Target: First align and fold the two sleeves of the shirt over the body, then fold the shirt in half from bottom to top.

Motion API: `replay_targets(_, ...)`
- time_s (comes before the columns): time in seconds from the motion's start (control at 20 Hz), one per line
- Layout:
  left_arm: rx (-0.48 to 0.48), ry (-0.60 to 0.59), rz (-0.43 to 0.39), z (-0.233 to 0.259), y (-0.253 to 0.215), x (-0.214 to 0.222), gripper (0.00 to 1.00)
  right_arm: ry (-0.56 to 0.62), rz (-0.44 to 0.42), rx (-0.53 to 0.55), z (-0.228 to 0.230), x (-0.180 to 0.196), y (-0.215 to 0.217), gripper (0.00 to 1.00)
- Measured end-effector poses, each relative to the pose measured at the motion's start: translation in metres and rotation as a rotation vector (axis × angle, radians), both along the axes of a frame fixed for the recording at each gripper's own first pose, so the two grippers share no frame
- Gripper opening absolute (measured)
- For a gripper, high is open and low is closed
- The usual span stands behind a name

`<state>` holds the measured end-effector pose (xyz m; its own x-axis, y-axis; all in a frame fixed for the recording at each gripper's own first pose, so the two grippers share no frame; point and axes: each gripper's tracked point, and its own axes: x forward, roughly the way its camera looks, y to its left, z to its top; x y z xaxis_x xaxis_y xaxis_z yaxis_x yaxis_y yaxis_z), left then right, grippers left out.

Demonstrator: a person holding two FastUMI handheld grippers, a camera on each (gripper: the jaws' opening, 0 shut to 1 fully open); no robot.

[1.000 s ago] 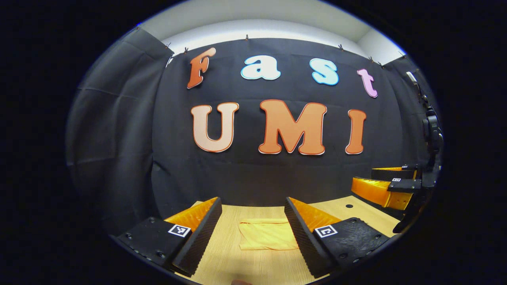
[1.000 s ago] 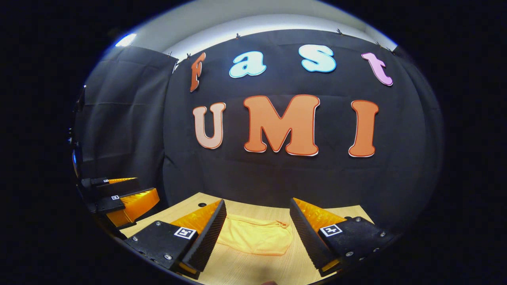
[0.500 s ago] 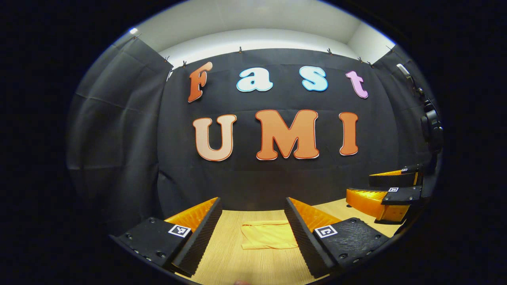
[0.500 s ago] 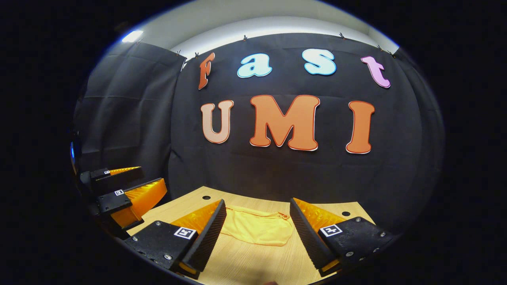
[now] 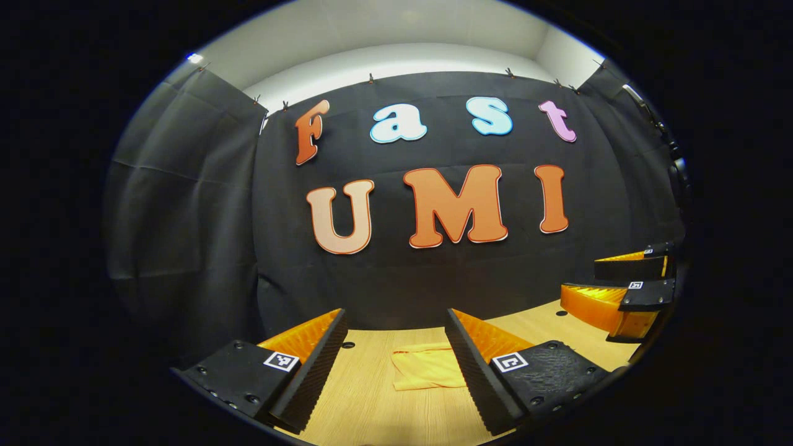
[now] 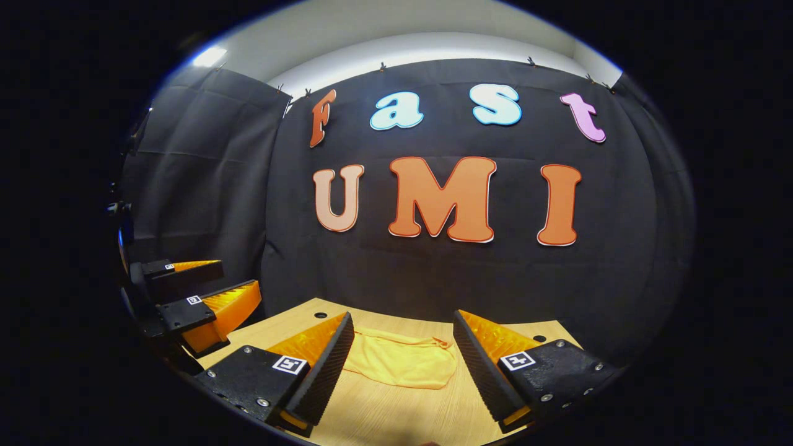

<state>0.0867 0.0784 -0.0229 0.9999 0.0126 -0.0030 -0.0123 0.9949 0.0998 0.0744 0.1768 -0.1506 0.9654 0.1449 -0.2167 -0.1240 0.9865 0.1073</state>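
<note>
2 grippers raised, shirt [image 5: 429, 370] beyond jaws

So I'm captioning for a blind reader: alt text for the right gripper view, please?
A folded yellow shirt lies on a wooden table, seen between the open fingers of the right hand-held gripper. The left hand-held gripper, also open, hangs at the left.

Right edge of the folded shirt [image 5: 427, 368] behind the left claw's [image 5: 396, 347] finger.
</note>
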Motion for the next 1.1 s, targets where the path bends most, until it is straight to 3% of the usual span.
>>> replay_targets(0.9, -0.051, -0.079, -0.039, 0.012, -0.008, -0.025, 0.97, -0.057, 0.028, 0.010, 0.011, 0.001, 0.007, 0.97)
replay_targets(1.1, -0.034, -0.083, -0.064, 0.010, -0.004, -0.012, 0.97, -0.066, 0.010, 0.000, 0.015, 0.005, 0.006, 0.98)
